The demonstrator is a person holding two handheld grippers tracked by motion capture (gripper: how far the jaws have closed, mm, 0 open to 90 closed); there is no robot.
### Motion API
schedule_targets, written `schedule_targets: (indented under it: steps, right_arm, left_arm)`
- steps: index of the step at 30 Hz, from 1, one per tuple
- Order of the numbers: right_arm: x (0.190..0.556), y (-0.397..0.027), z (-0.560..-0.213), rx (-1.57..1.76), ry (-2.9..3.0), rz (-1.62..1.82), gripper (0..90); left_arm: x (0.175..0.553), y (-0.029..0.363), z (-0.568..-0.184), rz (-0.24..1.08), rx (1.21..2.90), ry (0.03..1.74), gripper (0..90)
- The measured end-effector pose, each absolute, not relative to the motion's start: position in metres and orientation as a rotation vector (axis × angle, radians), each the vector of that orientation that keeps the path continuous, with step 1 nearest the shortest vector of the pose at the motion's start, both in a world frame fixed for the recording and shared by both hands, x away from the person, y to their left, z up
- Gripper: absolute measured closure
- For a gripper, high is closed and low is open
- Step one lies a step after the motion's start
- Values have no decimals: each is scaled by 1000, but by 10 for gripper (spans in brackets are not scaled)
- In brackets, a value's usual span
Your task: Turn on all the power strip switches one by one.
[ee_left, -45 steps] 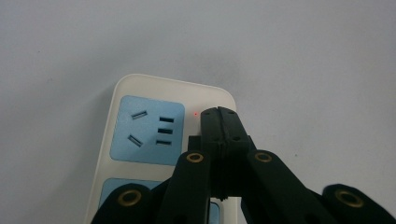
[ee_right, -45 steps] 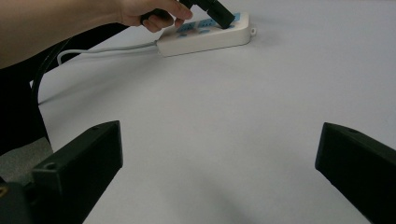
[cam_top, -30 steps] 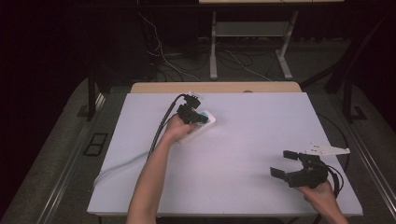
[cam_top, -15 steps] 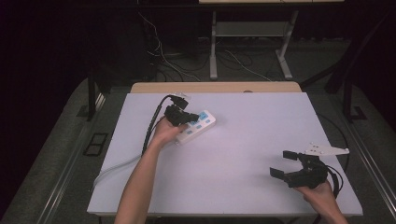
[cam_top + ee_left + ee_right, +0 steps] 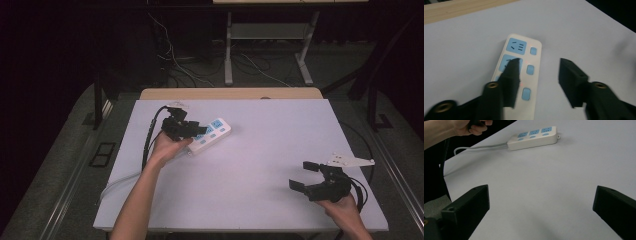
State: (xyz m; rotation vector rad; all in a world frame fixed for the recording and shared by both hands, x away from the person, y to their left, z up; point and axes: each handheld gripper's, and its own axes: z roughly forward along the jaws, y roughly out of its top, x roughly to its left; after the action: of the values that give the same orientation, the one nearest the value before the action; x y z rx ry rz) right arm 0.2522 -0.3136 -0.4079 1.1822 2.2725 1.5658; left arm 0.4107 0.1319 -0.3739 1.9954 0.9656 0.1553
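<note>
Two grippers out | left gripper (image 5: 192, 131) jaws had just been opening, nothing clamped, hanging over the power strip (image 5: 212, 134) on the table's (image 5: 260, 150) far-left part | right gripper (image 5: 309, 176) spread wide, empty, near edge | risk imo: low jaw snags a socket, strip skids

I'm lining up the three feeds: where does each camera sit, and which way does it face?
High view: above the person's side, looking forward and down on the table; both forearms, left gripper and right gripper show.
Left gripper view: rides the left gripper, looking down along its jaws, just opened, at the power strip.
Right gripper view: low on the right gripper, facing across the table; the left hand shows.
All three share the power strip.
</note>
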Motion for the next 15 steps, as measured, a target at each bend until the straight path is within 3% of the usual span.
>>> schedule_targets:
  steps: [3, 5, 7, 15]
  right_arm:
    - [252, -313, -408, 1183, 2272, 1567, 5]
    - [252, -313, -408, 1183, 2275, 1564, 5]
    - [253, -312, -408, 1182, 2279, 1561, 5]
    - [252, -310, -408, 1178, 2283, 1562, 5]
  left_arm:
    - [401, 140, -372, 169, 1974, 978, 291]
    - [395, 144, -370, 166, 1974, 963, 111]
    - [388, 146, -368, 175, 1970, 964, 25]
    - [354, 151, -359, 269, 1971, 898, 0]
